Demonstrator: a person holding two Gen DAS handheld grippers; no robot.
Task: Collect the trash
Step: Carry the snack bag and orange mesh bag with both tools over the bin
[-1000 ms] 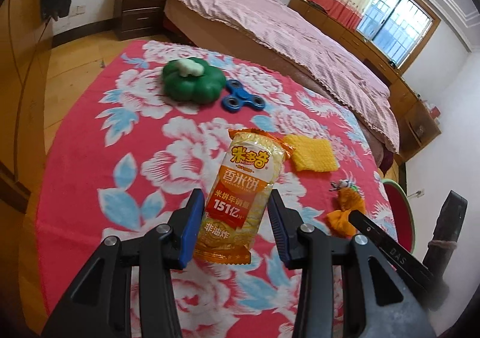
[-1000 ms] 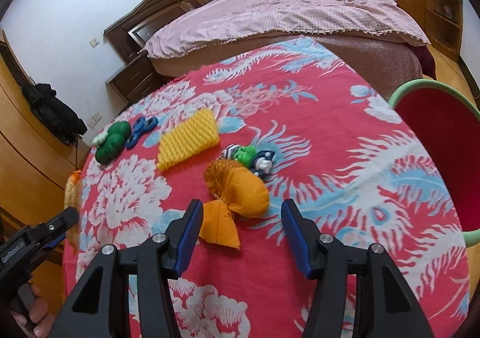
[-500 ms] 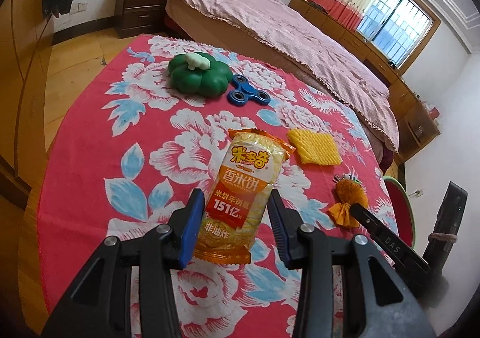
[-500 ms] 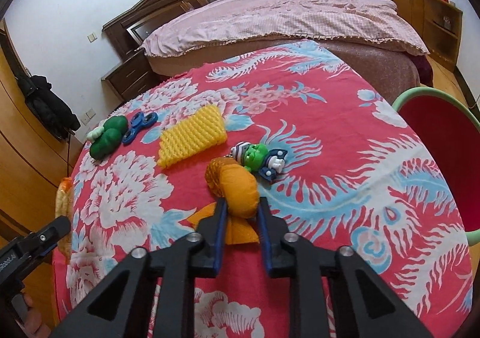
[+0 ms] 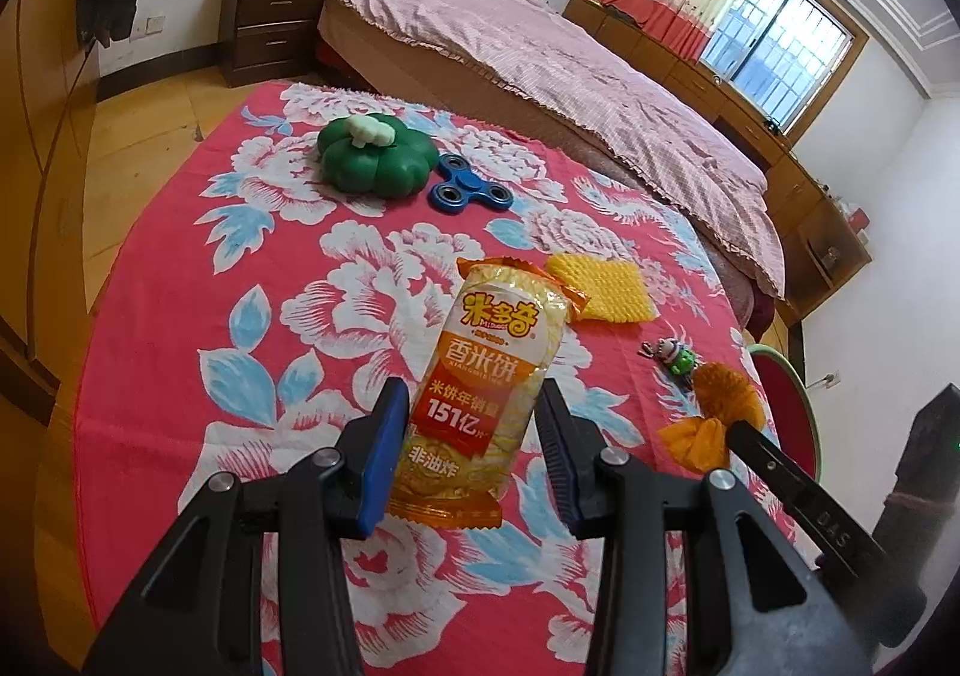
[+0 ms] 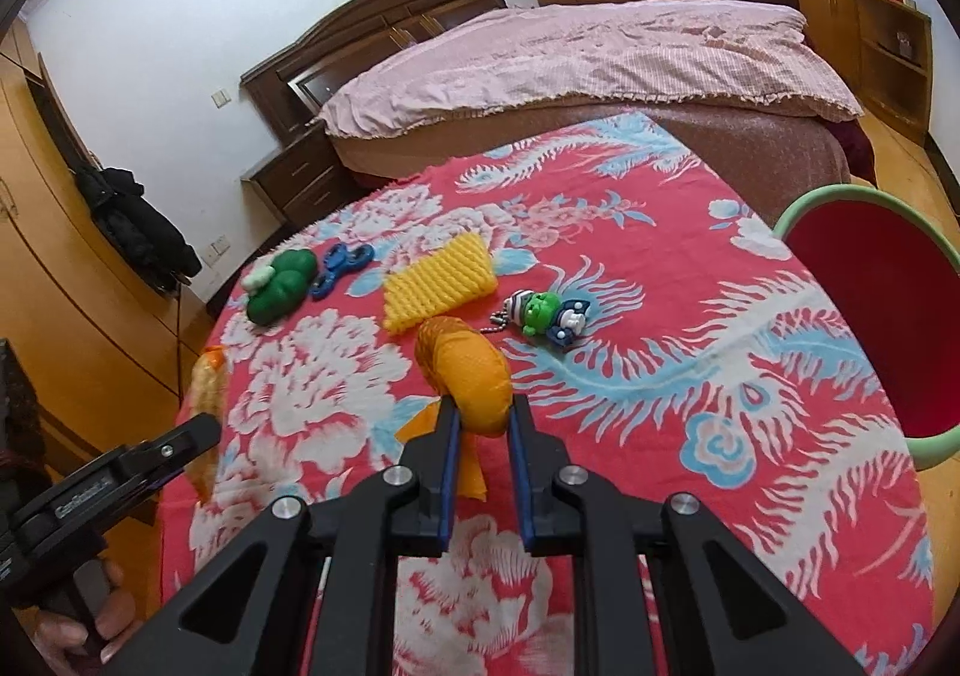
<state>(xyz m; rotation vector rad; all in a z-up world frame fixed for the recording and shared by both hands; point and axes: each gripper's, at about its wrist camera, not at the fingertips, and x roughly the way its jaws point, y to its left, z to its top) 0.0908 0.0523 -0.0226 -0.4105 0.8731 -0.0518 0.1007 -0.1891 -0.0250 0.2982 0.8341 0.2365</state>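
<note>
Both grippers held trash. Left gripper (image 5: 468,451) gripped a rice-cracker packet (image 5: 487,395) between its blue pads, lifted clear of the floral tablecloth (image 5: 180,316). Right gripper (image 6: 485,451) had pinched narrowly on an orange wrapper (image 6: 471,376) — the wrapper bulged ahead of the pads. Neither piece was binned yet; a red bin (image 6: 870,310) stood to the right gripper's right, and a yellow foam net (image 6: 438,286) — perhaps trash too — lay ahead.
</note>
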